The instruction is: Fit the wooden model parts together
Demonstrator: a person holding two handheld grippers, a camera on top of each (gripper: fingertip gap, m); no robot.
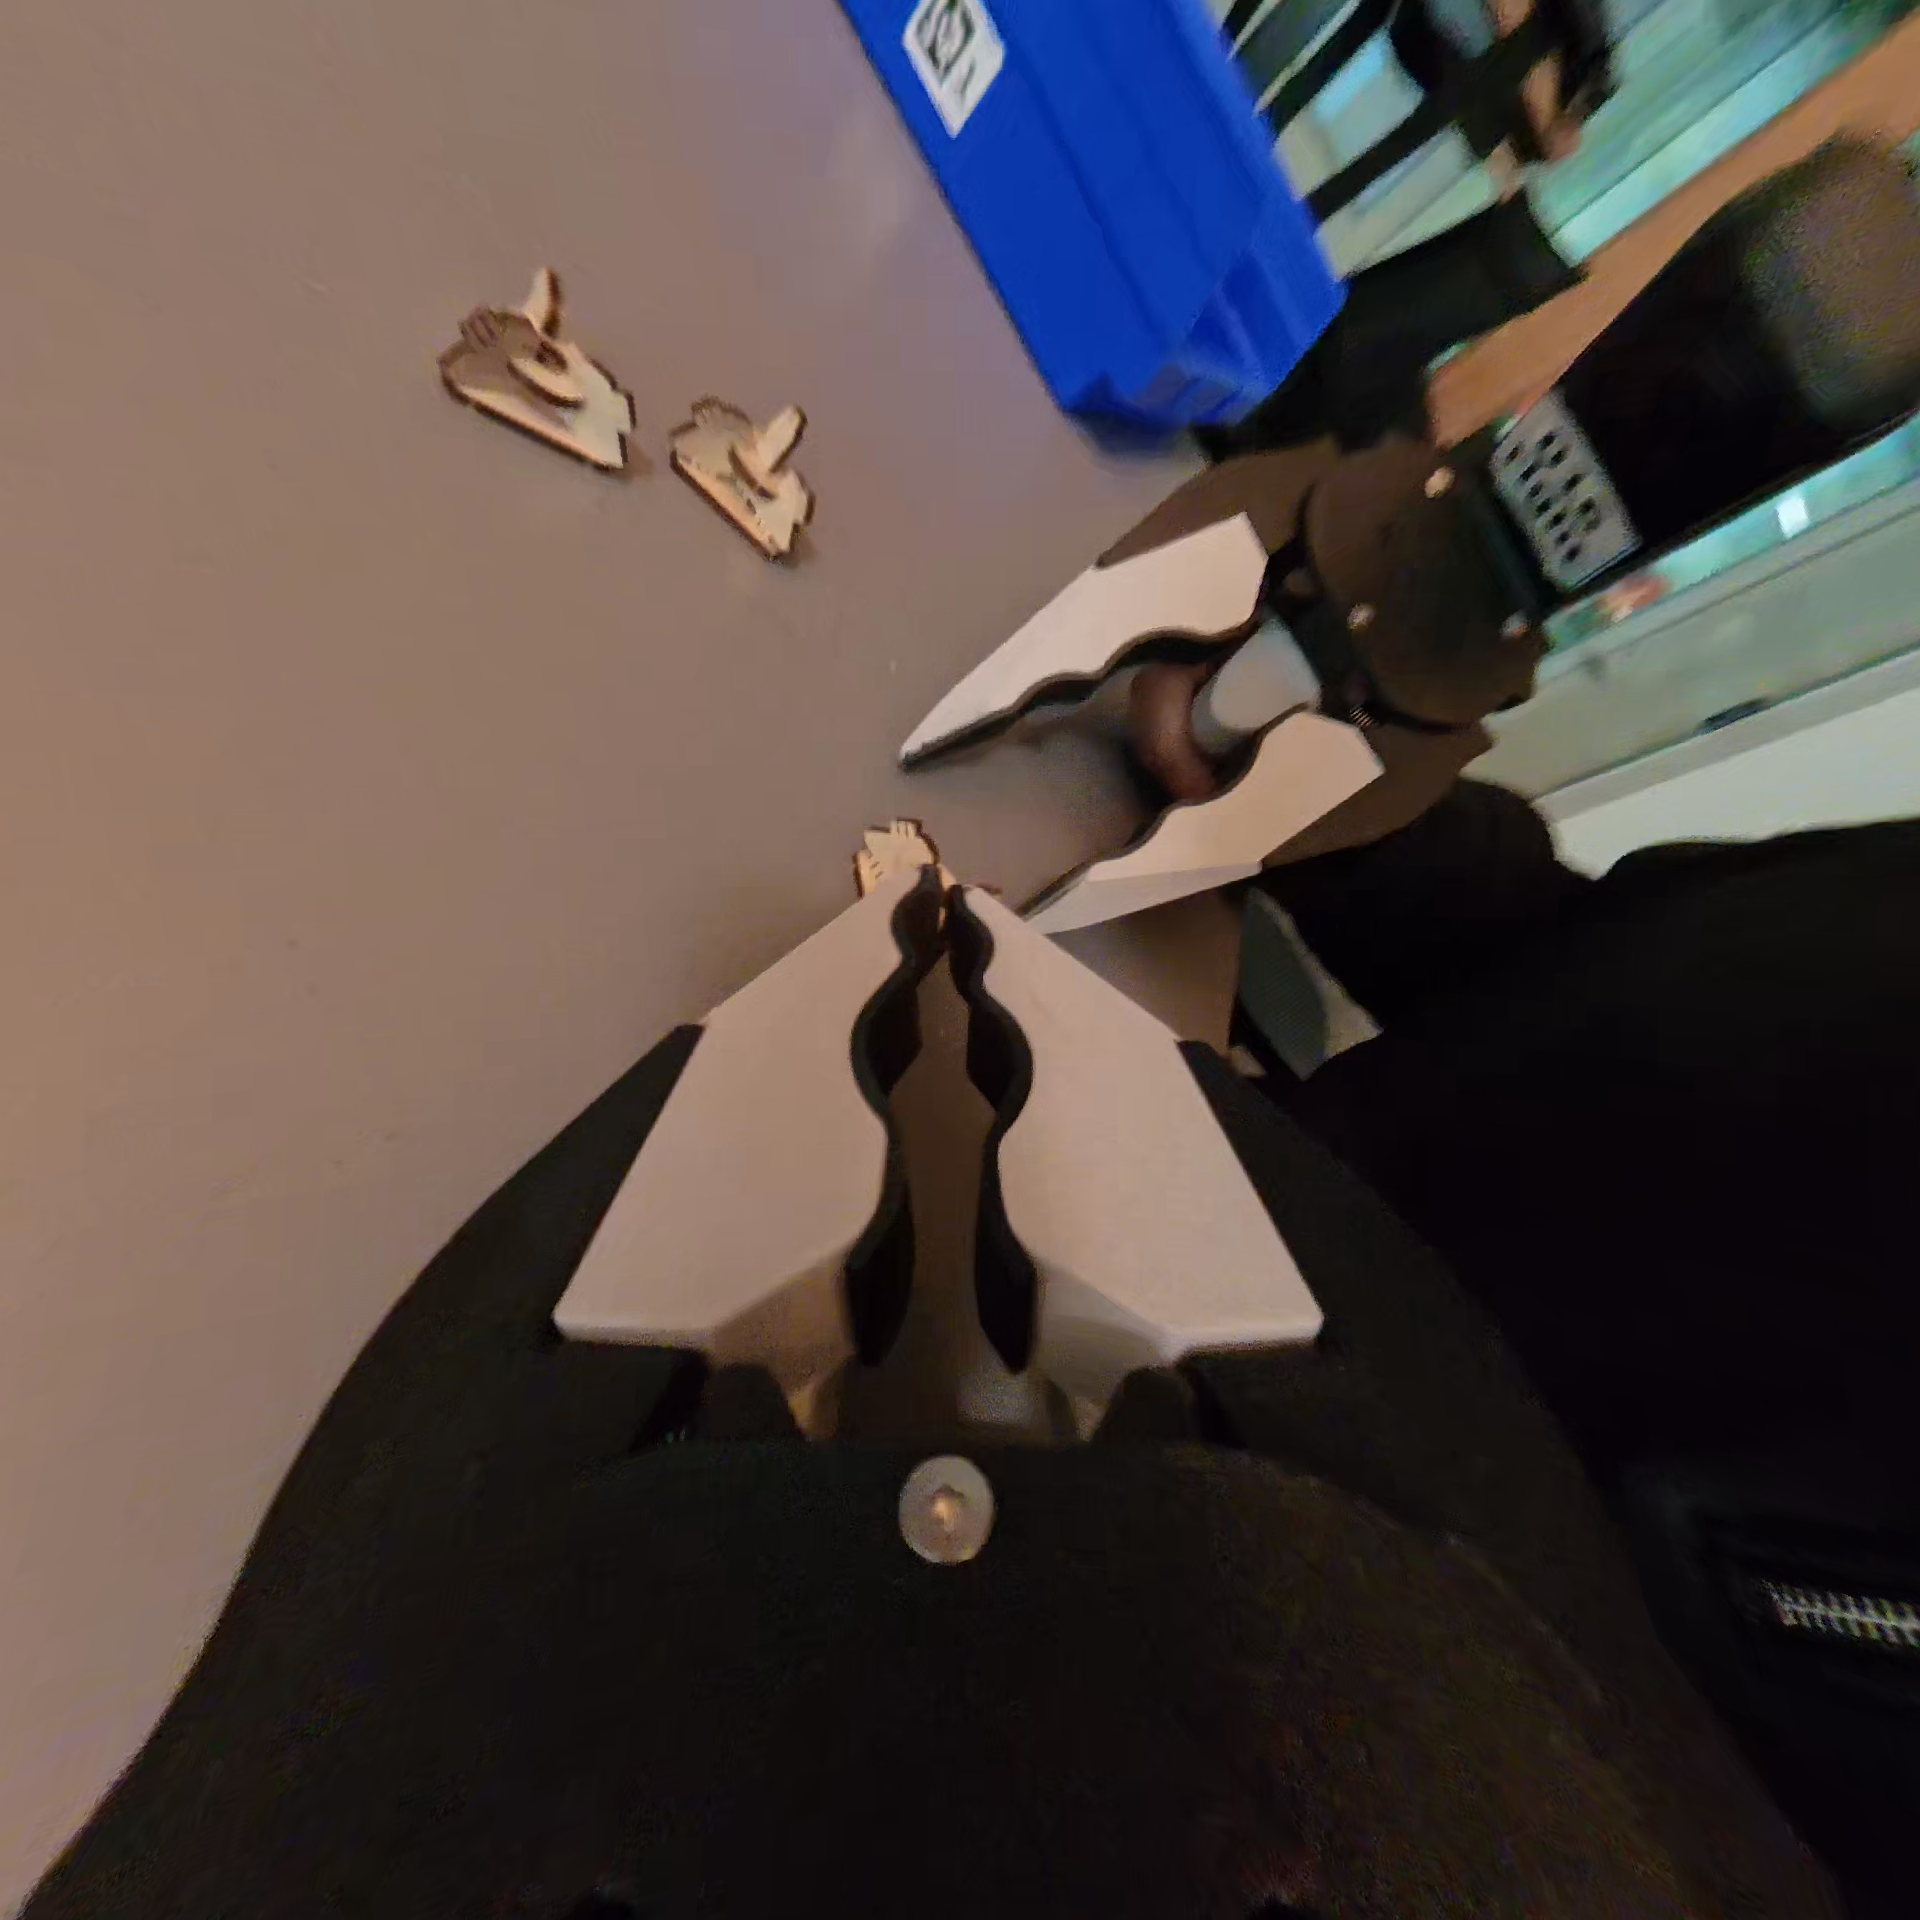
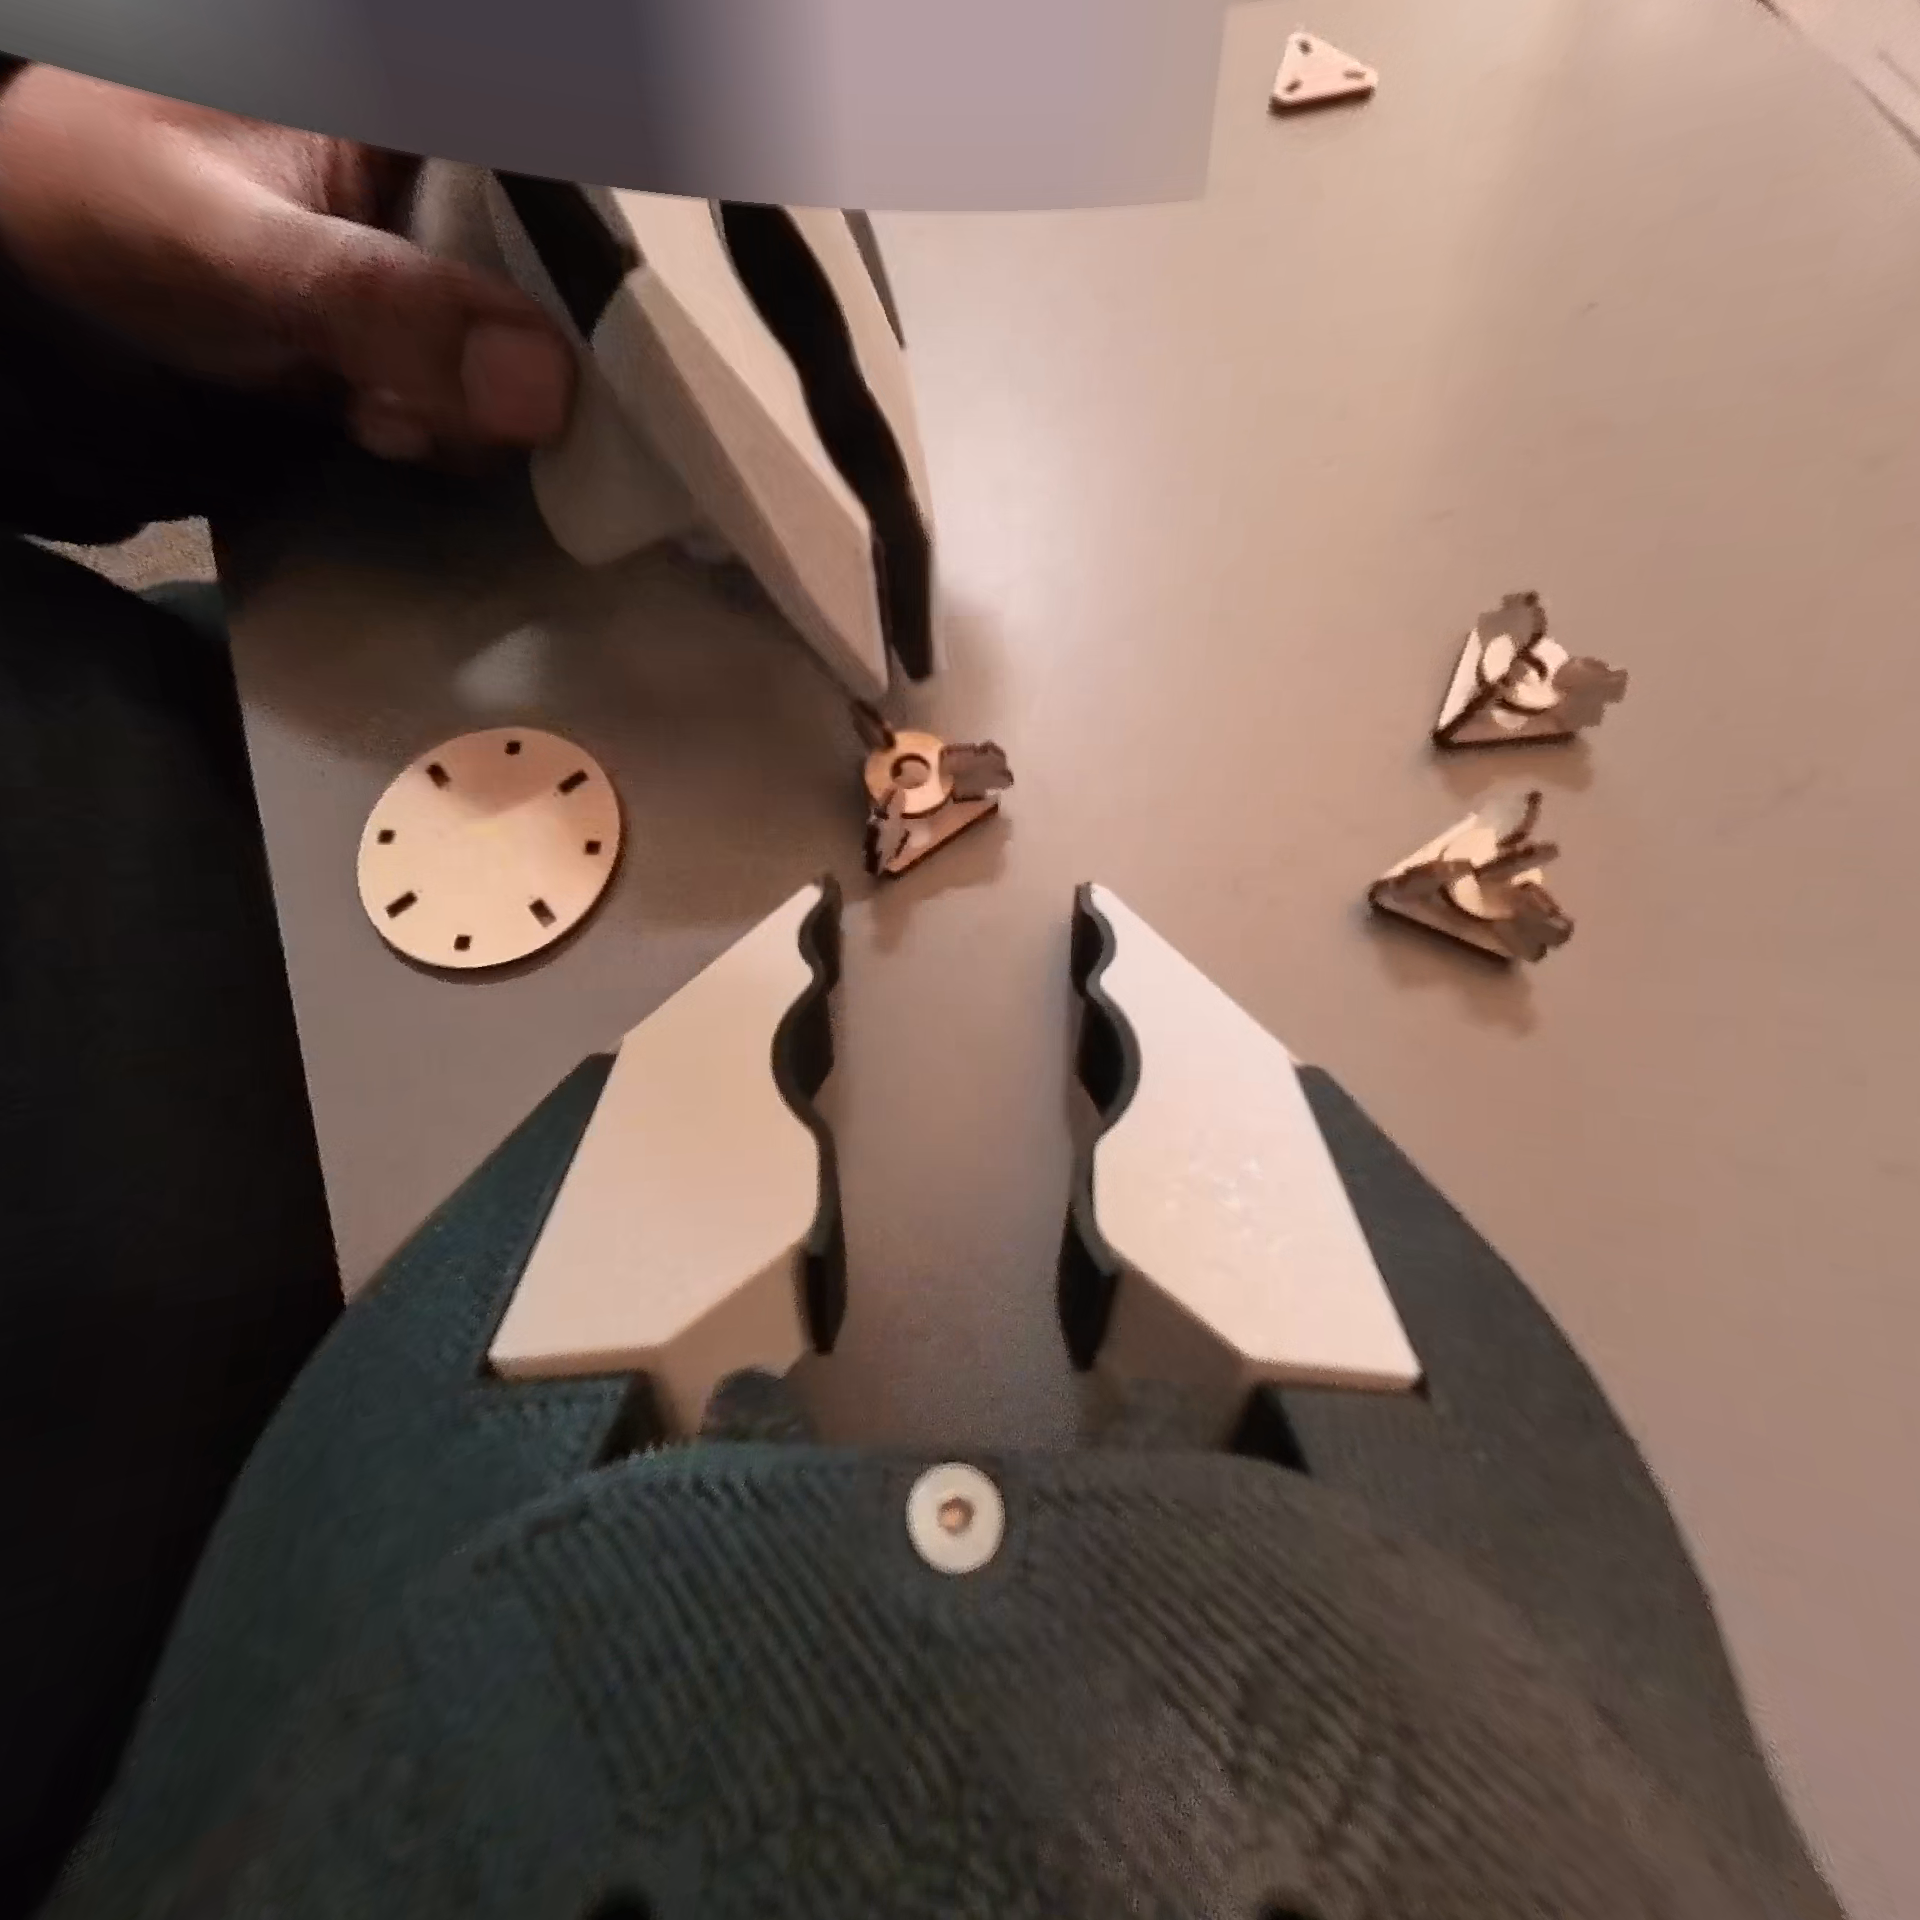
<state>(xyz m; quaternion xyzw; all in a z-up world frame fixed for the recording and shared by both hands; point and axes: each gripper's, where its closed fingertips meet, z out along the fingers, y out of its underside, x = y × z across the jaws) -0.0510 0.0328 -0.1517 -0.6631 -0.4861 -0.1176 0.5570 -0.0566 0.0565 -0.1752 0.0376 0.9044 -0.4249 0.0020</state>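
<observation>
My left gripper (image 1: 935, 896) is shut at the tips on a thin upright tab of a small triangular wooden assembly (image 1: 891, 852) that rests on the grey table (image 1: 312, 831). In the right wrist view this assembly (image 2: 928, 795) carries a round washer, and the left gripper (image 2: 894, 670) comes down onto its thin tab (image 2: 868, 719) from above. My right gripper (image 2: 956, 904) is open and empty, its fingertips just short of the assembly. It also shows in the left wrist view (image 1: 971, 836), open, to the right of the left fingertips.
A round wooden disc with slots (image 2: 488, 847) lies left of the assembly, near the table's left edge. Two more triangular assemblies (image 2: 1517, 686) (image 2: 1470, 899) lie to the right, and a flat triangular plate (image 2: 1322, 73) far back. A blue bin (image 1: 1091, 208) stands beyond. A hand (image 2: 312, 301) holds the left gripper. The grippers' ends are close to 4 cm from one another.
</observation>
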